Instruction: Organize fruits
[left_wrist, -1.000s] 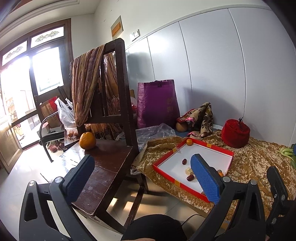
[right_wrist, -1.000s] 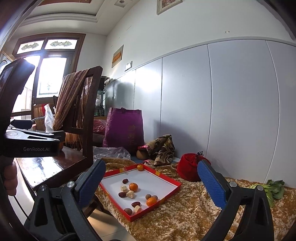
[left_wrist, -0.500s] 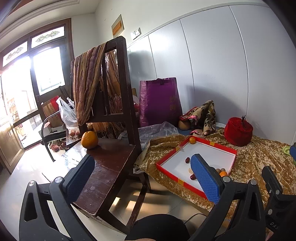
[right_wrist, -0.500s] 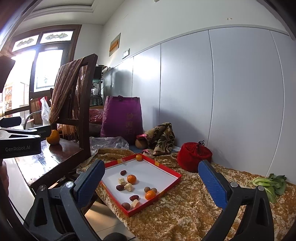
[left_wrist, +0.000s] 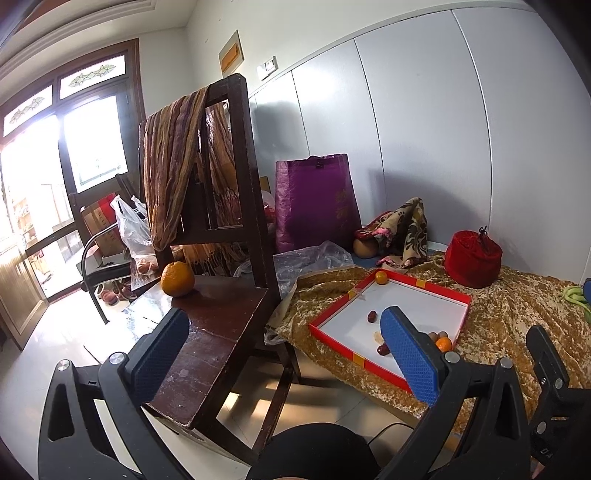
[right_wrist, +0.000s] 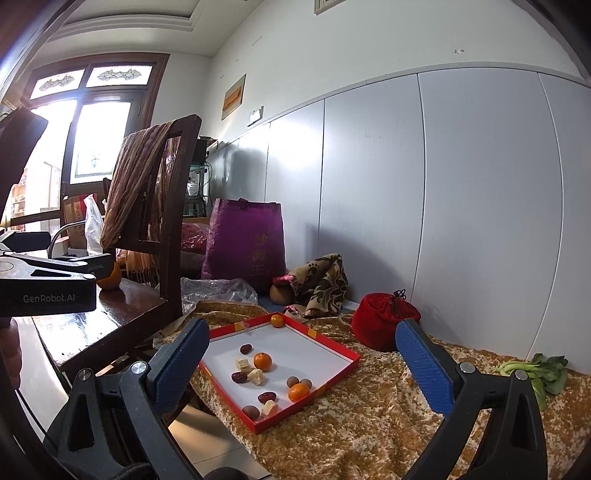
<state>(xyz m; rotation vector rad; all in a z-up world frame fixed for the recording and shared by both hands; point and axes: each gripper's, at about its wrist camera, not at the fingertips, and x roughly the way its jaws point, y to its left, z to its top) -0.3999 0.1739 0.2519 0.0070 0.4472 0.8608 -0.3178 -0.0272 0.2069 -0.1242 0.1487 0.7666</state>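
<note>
Both my grippers are spread wide with nothing between their blue pads. My left gripper (left_wrist: 284, 350) hangs over the front of a dark wooden chair (left_wrist: 218, 332); one orange (left_wrist: 177, 278) sits on its seat, near the backrest, where a striped scarf (left_wrist: 173, 162) is draped. My right gripper (right_wrist: 303, 365) faces a red-rimmed tray (right_wrist: 317, 336) lying on a gold cloth (right_wrist: 369, 421) just right of the chair. In the tray I see three small oranges (right_wrist: 262, 361), one in the far corner, along with dark red dates (right_wrist: 245, 348), pale cubes (right_wrist: 242, 364) and small brown round fruits (right_wrist: 293, 381). Behind the tray sit a red pouch (right_wrist: 382, 325) and a purple bag (right_wrist: 245, 243); leafy greens (right_wrist: 535, 373) lie at far right.
</note>
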